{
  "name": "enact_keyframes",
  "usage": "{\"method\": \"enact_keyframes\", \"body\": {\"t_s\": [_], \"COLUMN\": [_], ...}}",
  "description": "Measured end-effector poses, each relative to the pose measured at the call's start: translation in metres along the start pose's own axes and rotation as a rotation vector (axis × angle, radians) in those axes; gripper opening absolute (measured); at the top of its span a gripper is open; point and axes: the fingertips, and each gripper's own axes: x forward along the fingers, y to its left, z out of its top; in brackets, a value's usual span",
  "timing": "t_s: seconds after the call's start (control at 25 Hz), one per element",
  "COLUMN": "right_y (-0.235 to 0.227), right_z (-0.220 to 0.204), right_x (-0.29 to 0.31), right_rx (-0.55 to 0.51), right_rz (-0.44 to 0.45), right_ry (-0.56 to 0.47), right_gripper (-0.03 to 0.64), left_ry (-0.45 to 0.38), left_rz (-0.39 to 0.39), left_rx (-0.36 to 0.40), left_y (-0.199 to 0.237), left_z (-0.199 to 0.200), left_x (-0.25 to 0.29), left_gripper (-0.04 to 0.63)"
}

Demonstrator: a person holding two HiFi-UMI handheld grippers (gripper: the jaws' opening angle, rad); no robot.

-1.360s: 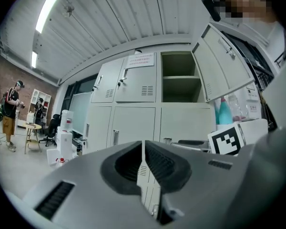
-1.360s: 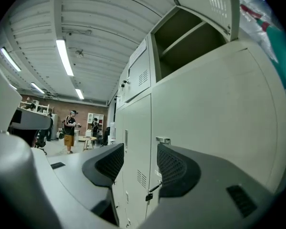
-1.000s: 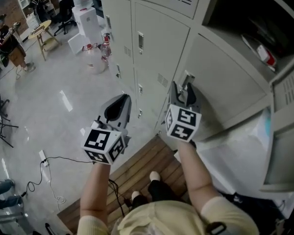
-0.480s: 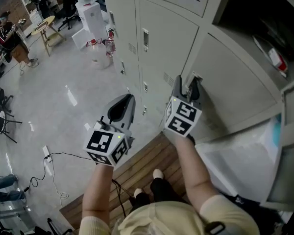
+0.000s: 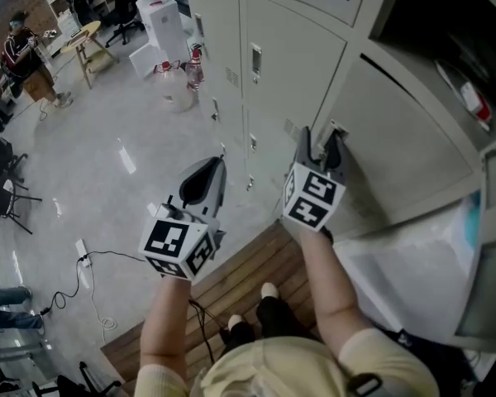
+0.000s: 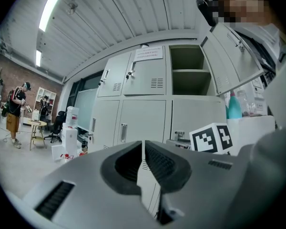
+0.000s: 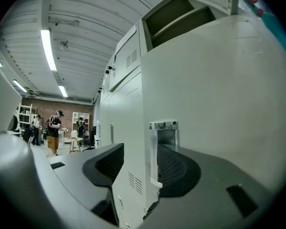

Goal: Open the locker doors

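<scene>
A light grey locker door (image 5: 397, 147) stands ajar, its metal handle (image 5: 337, 131) at the near edge. My right gripper (image 5: 318, 149) has one jaw on each side of that edge and grips at the handle. In the right gripper view the handle (image 7: 164, 128) sits just inside the right pad, with the door edge running between the jaws of the right gripper (image 7: 140, 163). My left gripper (image 5: 205, 179) hangs free to the left of the lockers, shut and holding nothing. In its own view the left gripper (image 6: 143, 151) has its pads pressed together.
Closed lockers (image 5: 289, 64) run along the wall to the left of the door. An open compartment (image 5: 446, 48) above holds items. Wooden slats (image 5: 248, 279) lie underfoot. A water jug (image 5: 175, 89), a floor cable (image 5: 83, 259) and a person (image 5: 21, 48) are at far left.
The head view has drifted, so the lockers sit slightly lower and further right. The right gripper stays on the door handle. The left gripper has barely moved.
</scene>
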Motion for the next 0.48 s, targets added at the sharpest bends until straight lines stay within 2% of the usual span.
{"method": "enact_keyframes", "body": {"t_s": [0.48], "right_y": [0.032], "right_z": [-0.007], "right_x": [-0.058], "right_rx": [-0.025], "right_rz": [0.091], "right_ry": [0.005], "right_gripper": [0.216], "left_ry": [-0.010], "left_rz": [-0.017], "left_rx": [-0.007], "left_y": [-0.011], "left_z": [-0.004], "left_x": [-0.038], "left_gripper": [0.006]}}
